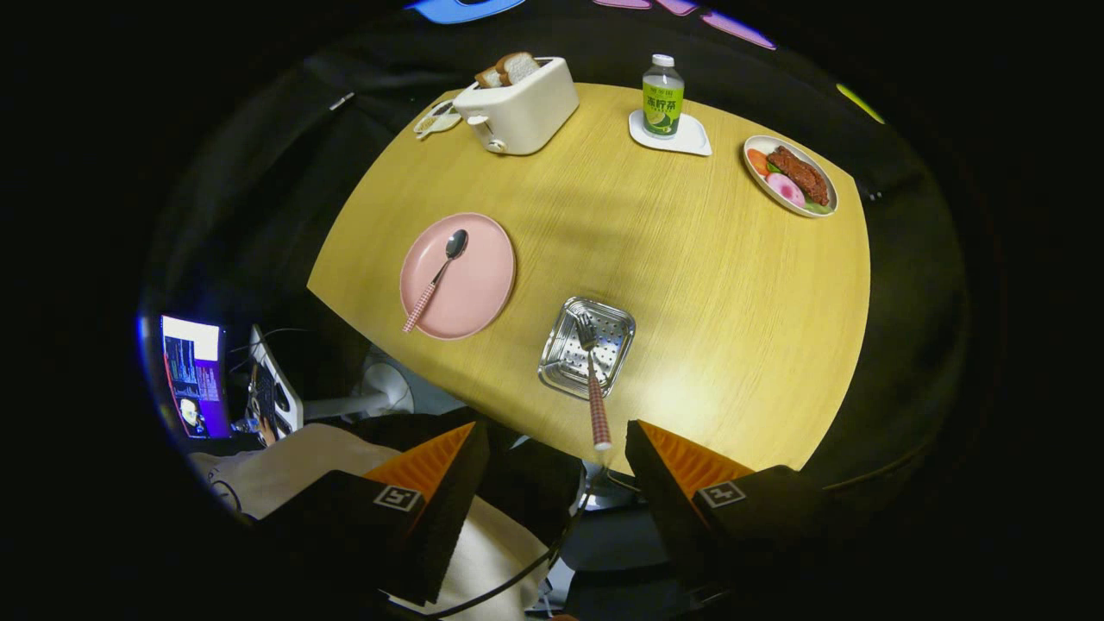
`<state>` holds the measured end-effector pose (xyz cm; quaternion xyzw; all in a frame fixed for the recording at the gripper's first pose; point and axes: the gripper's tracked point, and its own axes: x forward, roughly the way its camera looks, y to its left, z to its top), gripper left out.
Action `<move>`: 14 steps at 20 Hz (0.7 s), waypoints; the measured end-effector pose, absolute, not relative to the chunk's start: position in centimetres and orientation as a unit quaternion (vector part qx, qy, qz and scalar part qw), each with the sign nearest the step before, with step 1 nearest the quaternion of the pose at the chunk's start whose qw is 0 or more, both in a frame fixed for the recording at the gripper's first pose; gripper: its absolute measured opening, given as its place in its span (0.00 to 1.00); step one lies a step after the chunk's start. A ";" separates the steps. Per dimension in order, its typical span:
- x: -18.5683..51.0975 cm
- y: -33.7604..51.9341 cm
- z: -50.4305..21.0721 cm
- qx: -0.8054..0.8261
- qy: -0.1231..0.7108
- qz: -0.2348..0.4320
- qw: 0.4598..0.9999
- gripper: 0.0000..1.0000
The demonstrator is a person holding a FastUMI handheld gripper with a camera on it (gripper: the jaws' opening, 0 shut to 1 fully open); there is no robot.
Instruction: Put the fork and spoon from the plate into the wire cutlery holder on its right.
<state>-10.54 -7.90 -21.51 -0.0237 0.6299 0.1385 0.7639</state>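
Note:
A pink plate (483, 297) lies on the wooden table with a spoon (435, 280) across it, bowl away from me, checked handle over the near rim. To its right stands the wire cutlery holder (565, 362), seen from above. The fork (592, 379) stands in it, tines down inside, its checked handle leaning out toward me. My gripper (556, 444) hovers high above the table's near edge, open, with nothing between the fingers; the fork's handle end sits just ahead of the gap.
At the far side stand a white toaster (517, 108) with bread, a bottle (662, 97) on a white coaster, and a plate of food (789, 175) at the far right. A person's lap and a monitor (194, 375) lie below the table's near edge.

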 end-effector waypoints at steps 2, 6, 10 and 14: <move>-10.7 -7.3 -20.9 -0.017 0.604 0.129 0.786 1.00; -10.1 -5.0 -19.5 -0.007 0.541 0.116 0.833 1.00; -9.6 -1.9 -19.0 0.018 0.485 0.100 0.869 1.00; -9.3 1.2 -20.1 0.036 0.463 0.091 0.881 1.00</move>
